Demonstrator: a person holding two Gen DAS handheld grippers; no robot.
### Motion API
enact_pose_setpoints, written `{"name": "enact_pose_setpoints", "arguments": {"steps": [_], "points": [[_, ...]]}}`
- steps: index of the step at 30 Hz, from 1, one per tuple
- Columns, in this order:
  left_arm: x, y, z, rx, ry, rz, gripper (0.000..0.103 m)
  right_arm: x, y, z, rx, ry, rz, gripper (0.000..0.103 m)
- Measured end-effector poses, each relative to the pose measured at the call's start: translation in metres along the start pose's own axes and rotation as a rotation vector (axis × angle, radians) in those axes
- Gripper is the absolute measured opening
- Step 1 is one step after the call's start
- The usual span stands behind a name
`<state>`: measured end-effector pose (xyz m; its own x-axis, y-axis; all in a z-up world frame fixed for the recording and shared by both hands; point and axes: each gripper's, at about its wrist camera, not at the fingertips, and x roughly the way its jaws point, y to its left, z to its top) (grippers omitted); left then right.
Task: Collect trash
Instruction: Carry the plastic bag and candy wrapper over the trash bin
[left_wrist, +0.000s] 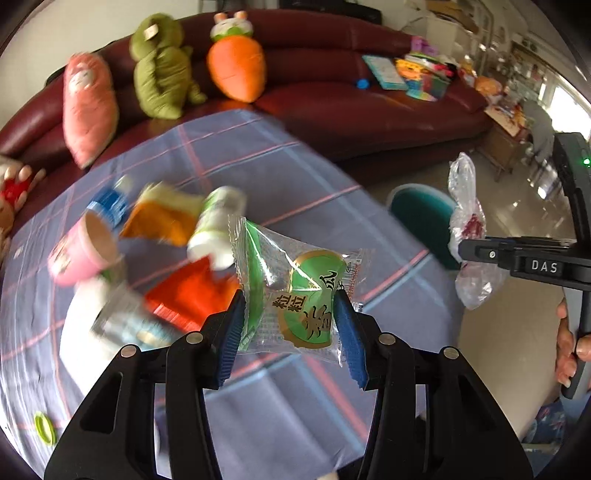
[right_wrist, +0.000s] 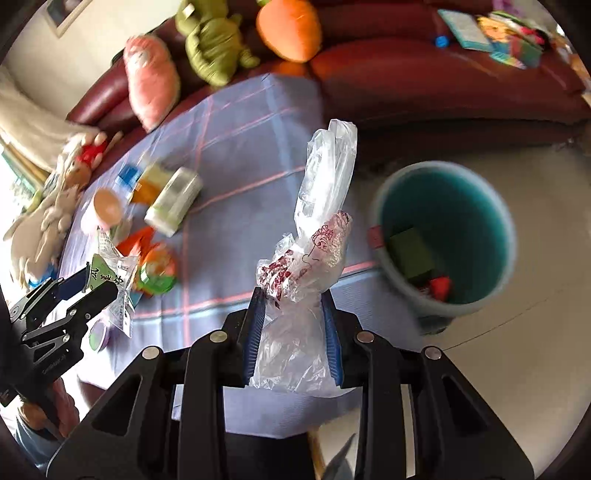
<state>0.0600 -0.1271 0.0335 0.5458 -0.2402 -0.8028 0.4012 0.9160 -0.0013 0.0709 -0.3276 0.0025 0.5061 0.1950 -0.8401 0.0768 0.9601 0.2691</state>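
Each fisheye camera sits just behind its own gripper's fingers, tilted steeply down and close over the checked tablecloth (left_wrist: 303, 177), facing the maroon sofa (left_wrist: 369, 103). Both views share that cloth, the sofa's plush toys (carrot (right_wrist: 291, 26) included) and the teal bin (right_wrist: 443, 236).

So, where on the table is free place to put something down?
The tablecloth is bare between the white bottle and the sofa-side edge, and along the edge nearest the bin. Crowded: around the pink cup and orange packet.
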Motion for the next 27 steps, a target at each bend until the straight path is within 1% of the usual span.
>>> {"name": "enact_pose_setpoints", "arguments": {"steps": [4, 7, 12, 17, 23, 25, 27], "points": [[0.024, -0.034, 0.030, 0.062, -0.006, -0.044, 0.049, -0.013, -0.044, 0.012, 0.078, -0.039, -0.040, 0.029], [0.044, -0.061, 0.051, 0.102, 0.006, -0.072, 0.049, -0.018, -0.075, 0.021, 0.126, -0.053, -0.080, 0.029], [0.077, -0.101, 0.078, 0.156, 0.032, -0.116, 0.049, -0.015, -0.118, 0.036, 0.191, -0.030, -0.134, 0.029], [0.110, -0.133, 0.096, 0.189, 0.063, -0.171, 0.050, -0.002, -0.143, 0.049, 0.217, 0.016, -0.159, 0.029], [0.149, -0.157, 0.104, 0.210, 0.122, -0.216, 0.050, 0.013, -0.160, 0.060, 0.233, 0.055, -0.169, 0.029], [0.160, -0.163, 0.105, 0.220, 0.139, -0.223, 0.051, 0.018, -0.163, 0.062, 0.232, 0.068, -0.171, 0.030], [0.169, -0.168, 0.105, 0.228, 0.155, -0.230, 0.055, 0.025, -0.168, 0.062, 0.239, 0.082, -0.174, 0.030]]}}
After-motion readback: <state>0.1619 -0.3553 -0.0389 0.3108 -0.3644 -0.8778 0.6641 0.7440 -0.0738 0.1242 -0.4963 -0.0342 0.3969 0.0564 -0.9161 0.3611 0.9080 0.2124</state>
